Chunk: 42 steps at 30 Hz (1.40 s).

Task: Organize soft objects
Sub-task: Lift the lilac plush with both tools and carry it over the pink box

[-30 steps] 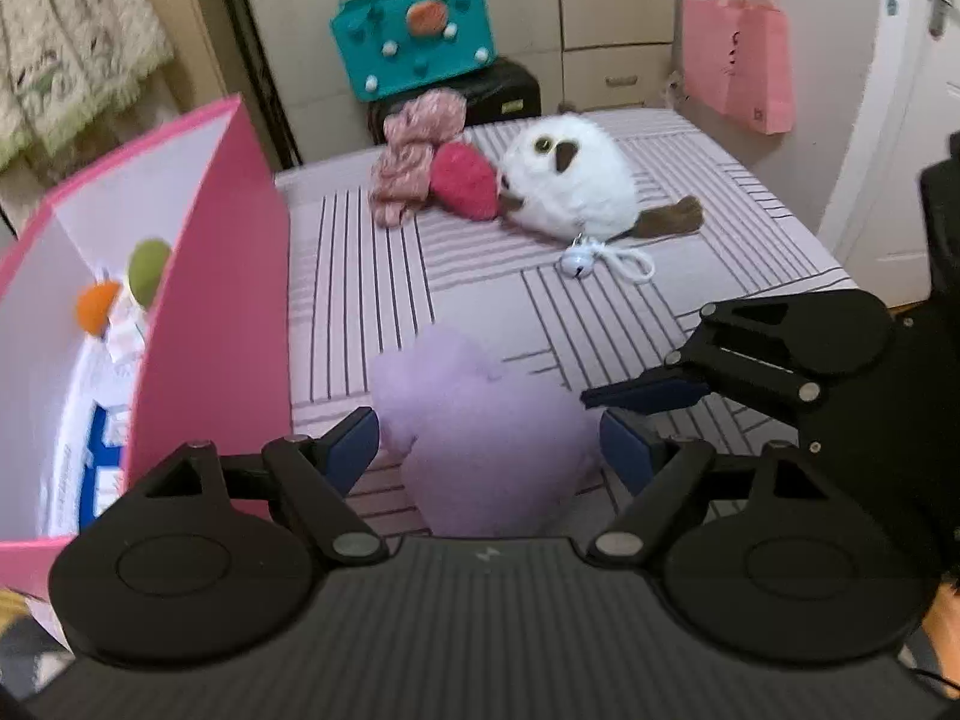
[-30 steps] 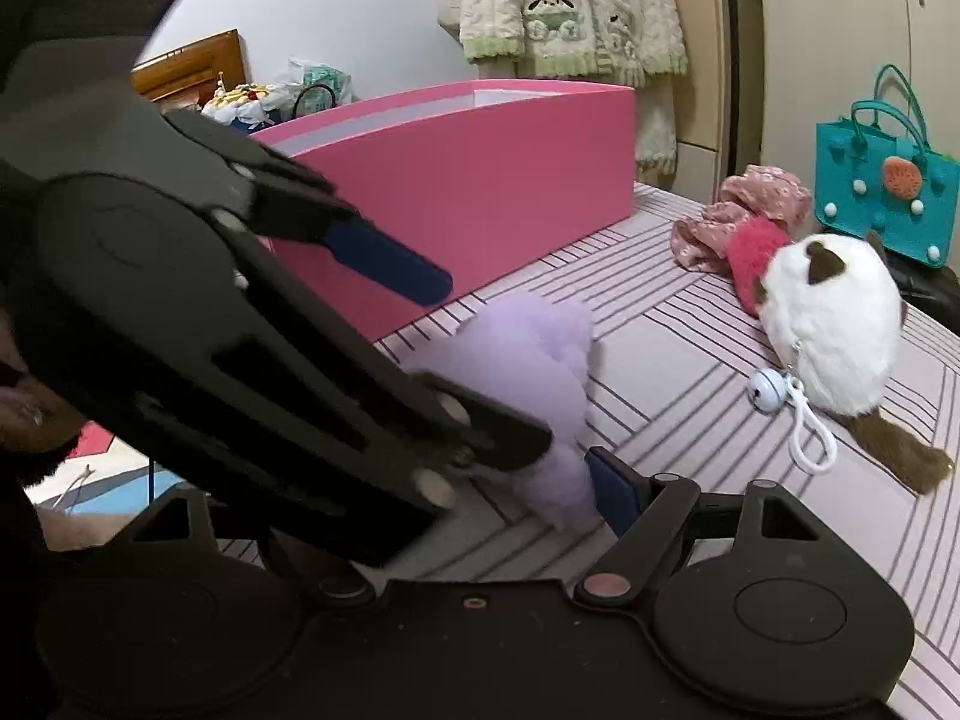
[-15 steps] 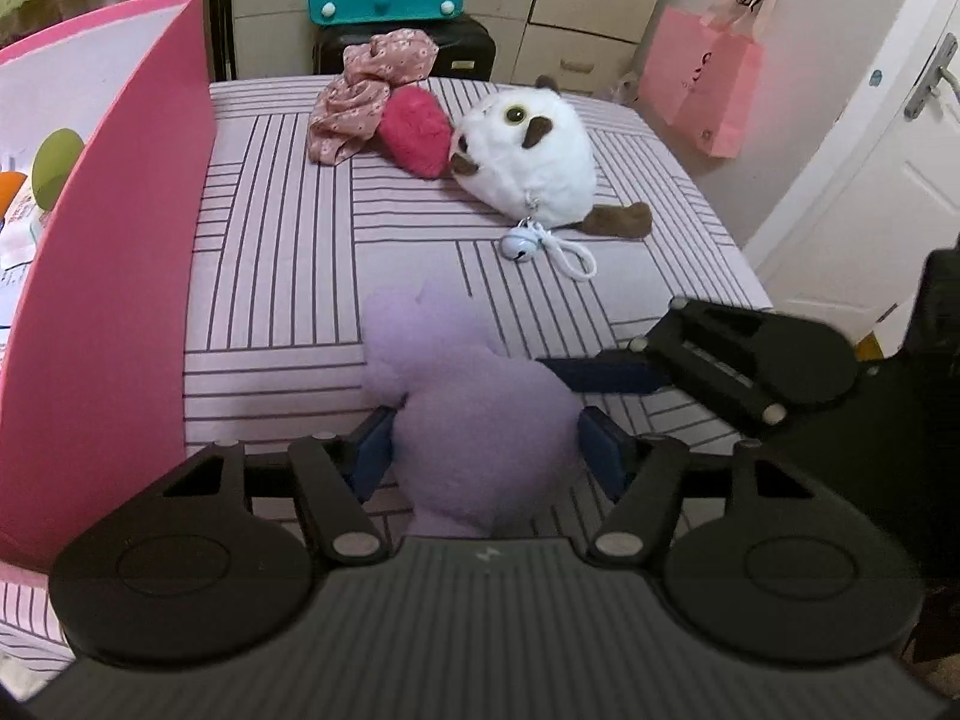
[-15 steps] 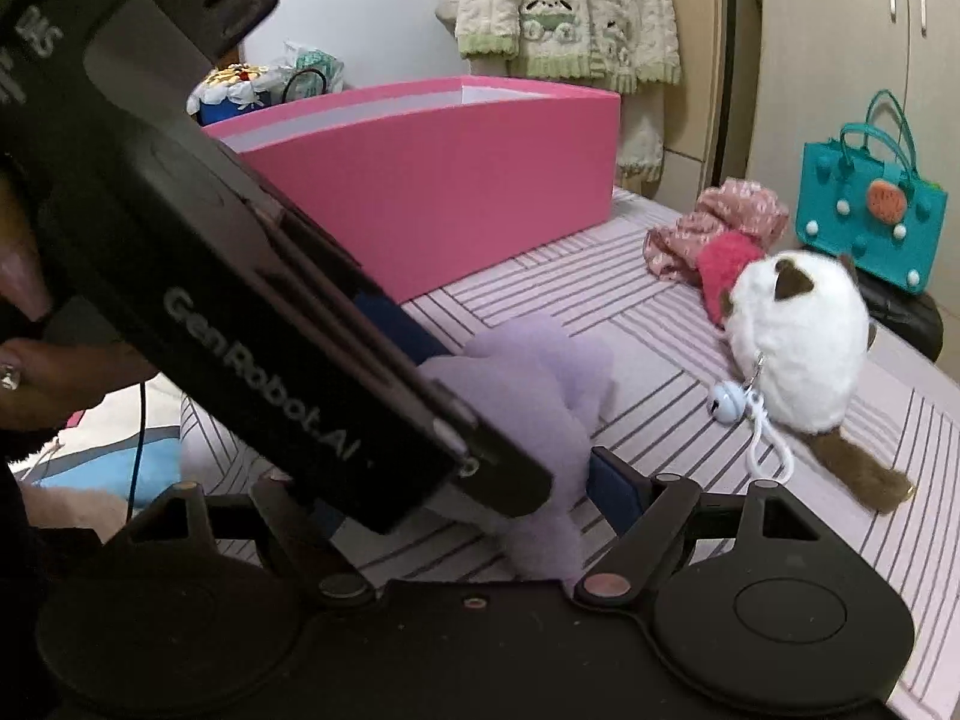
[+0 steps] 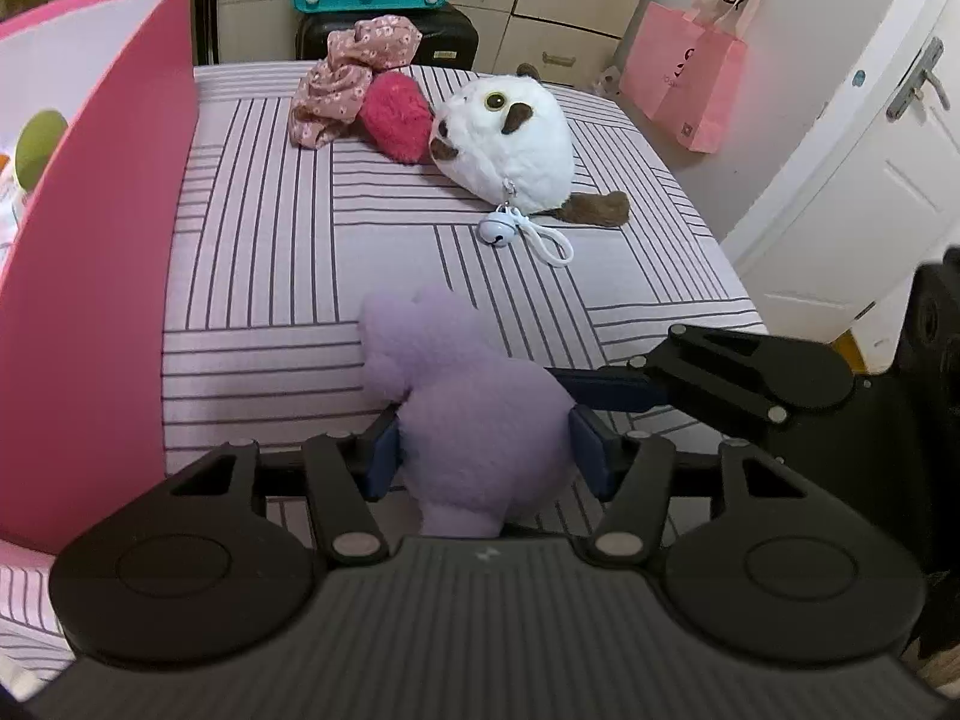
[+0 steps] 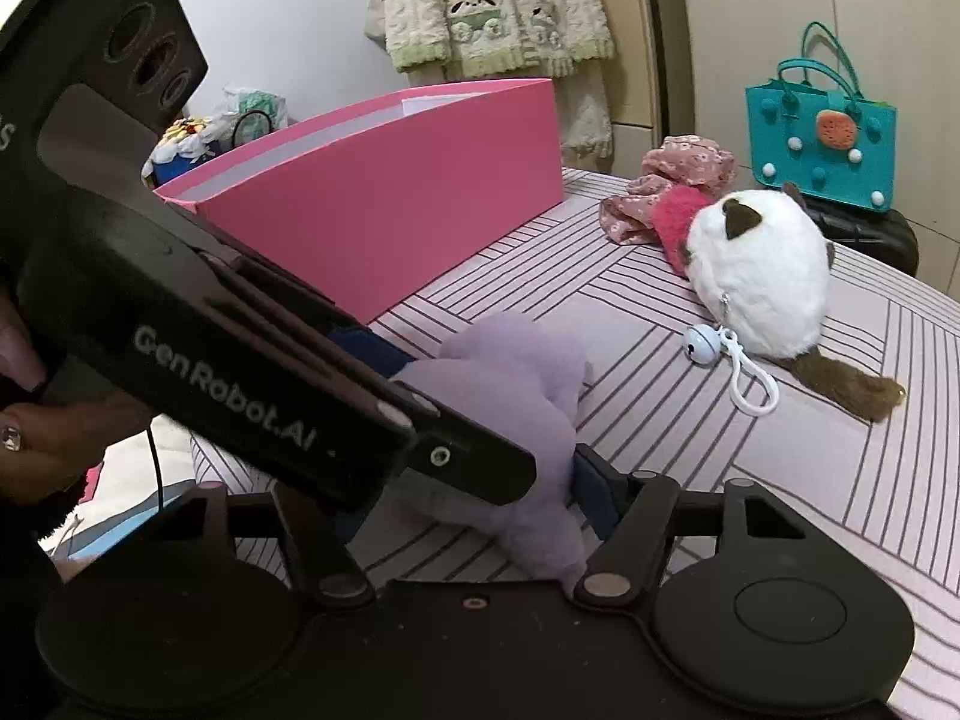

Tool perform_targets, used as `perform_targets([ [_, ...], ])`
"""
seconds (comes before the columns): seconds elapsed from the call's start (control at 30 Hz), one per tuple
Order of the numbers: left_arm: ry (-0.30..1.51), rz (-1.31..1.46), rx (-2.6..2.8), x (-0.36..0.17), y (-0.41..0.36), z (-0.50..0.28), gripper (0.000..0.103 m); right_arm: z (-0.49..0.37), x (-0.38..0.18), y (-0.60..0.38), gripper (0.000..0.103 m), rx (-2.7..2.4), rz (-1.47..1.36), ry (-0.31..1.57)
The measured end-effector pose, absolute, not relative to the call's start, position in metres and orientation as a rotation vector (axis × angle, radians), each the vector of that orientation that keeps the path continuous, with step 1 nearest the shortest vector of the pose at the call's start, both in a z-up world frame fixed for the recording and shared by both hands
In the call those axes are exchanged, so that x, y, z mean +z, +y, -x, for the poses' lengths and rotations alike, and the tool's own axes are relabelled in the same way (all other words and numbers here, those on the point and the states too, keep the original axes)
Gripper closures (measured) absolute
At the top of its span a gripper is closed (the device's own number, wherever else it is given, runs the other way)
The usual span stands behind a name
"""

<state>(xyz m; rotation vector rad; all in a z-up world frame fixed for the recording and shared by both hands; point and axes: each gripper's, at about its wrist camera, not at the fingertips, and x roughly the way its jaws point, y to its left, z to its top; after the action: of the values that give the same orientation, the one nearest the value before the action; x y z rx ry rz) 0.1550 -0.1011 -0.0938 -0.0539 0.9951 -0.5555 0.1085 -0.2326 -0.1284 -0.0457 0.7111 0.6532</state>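
Your left gripper has just been closing and is now clamping the purple plush between its pads, while your right gripper, also just closing, is pressing one pad against the plush's right flank; its other pad is hidden. Because you are squeezing soft stuffing from two directions, the plush could be bulging out and slipping free, or your crossed fingers could be fouling each other, before it reaches the pink box to your left.

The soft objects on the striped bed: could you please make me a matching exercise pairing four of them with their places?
Things:
1. purple plush
2. red plush
3. bell
4. floral cloth

Places:
A. bunched at the bed's far edge
B. between the left gripper's pads
C. clipped to the white plush
D. between the cloth and the white plush

Pairs: 1-B, 2-D, 3-C, 4-A
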Motion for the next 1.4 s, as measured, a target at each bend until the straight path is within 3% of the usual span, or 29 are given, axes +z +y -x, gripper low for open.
perform_targets([
  [0.7,1.055,0.07,-0.69,-0.078,-0.083,-0.148,0.051,-0.082,-0.118,-0.226,0.033,0.604,0.047,0.633],
  [1.1,1.141,0.084,-0.796,-0.049,-0.06,-0.129,0.054,-0.055,-0.074,-0.196,0.033,0.577,0.261,0.613],
  [1.4,1.046,0.093,-0.755,-0.006,-0.018,-0.101,0.054,-0.046,-0.036,-0.17,0.033,0.661,0.276,0.579],
])
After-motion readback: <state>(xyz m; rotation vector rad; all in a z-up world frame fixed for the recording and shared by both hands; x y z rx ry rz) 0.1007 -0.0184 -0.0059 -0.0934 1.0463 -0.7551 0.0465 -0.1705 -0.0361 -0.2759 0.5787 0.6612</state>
